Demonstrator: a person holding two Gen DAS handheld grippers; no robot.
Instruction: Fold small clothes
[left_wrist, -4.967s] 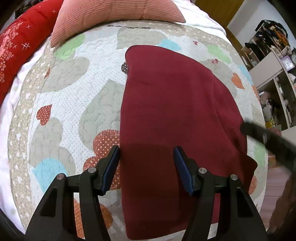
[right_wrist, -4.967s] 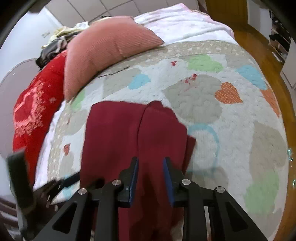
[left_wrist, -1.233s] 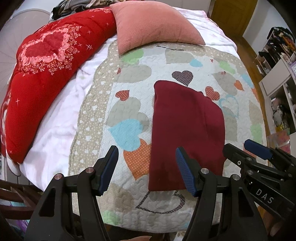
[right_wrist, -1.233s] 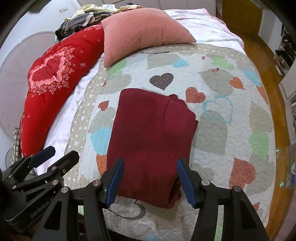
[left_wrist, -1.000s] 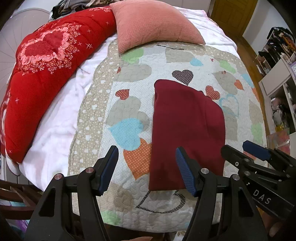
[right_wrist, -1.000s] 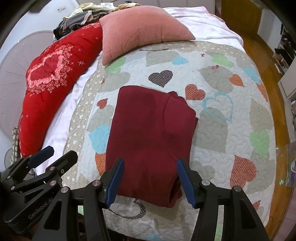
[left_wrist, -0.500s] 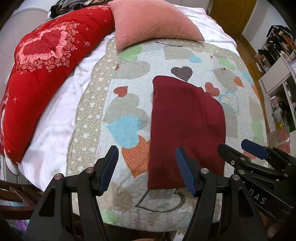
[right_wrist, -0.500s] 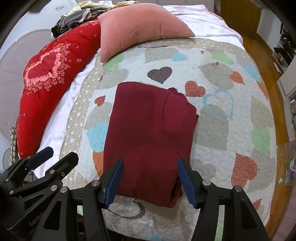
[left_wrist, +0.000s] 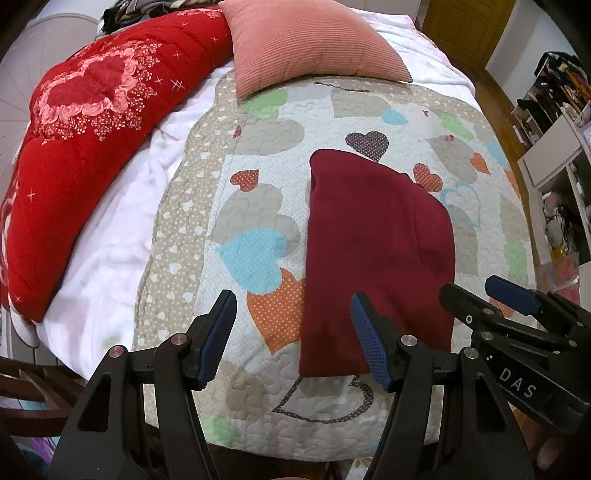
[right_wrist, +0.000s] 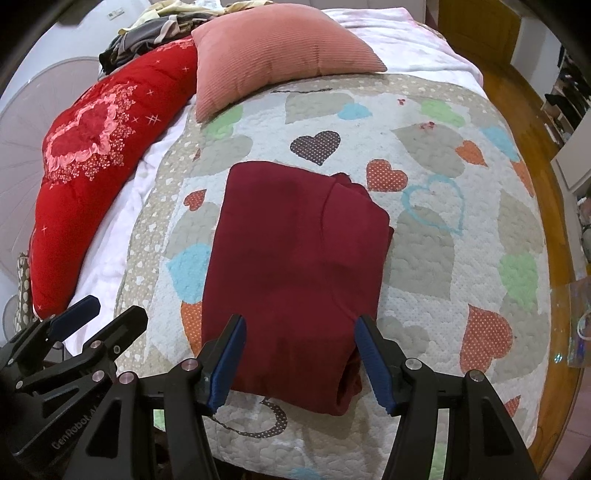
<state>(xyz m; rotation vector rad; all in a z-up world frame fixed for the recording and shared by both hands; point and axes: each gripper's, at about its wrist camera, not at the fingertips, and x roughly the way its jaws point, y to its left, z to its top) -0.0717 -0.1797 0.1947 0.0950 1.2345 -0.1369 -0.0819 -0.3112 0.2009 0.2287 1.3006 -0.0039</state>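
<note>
A dark red garment (left_wrist: 373, 251) (right_wrist: 295, 273) lies folded into a neat rectangle on the heart-patterned quilt (left_wrist: 258, 192) (right_wrist: 443, 258). My left gripper (left_wrist: 293, 334) hangs open high above the bed's near edge, over the garment's lower left corner, holding nothing. My right gripper (right_wrist: 297, 354) is open too, raised above the garment's near edge with nothing between its blue pads. Each gripper shows in the other's view: the right gripper (left_wrist: 487, 299) at the right edge, the left gripper (right_wrist: 99, 317) at the lower left.
A pink ribbed cushion (right_wrist: 273, 48) sits at the far end of the quilt. A red comforter (left_wrist: 88, 122) with a pink heart runs along the left side. Shelves with clutter (left_wrist: 554, 110) and a wooden floor (right_wrist: 517, 96) lie to the right.
Five seconds ago both grippers were low at the garment, the right one nearly shut on its cloth. Now both are raised, open and clear. Over the last second nothing has visibly moved.
</note>
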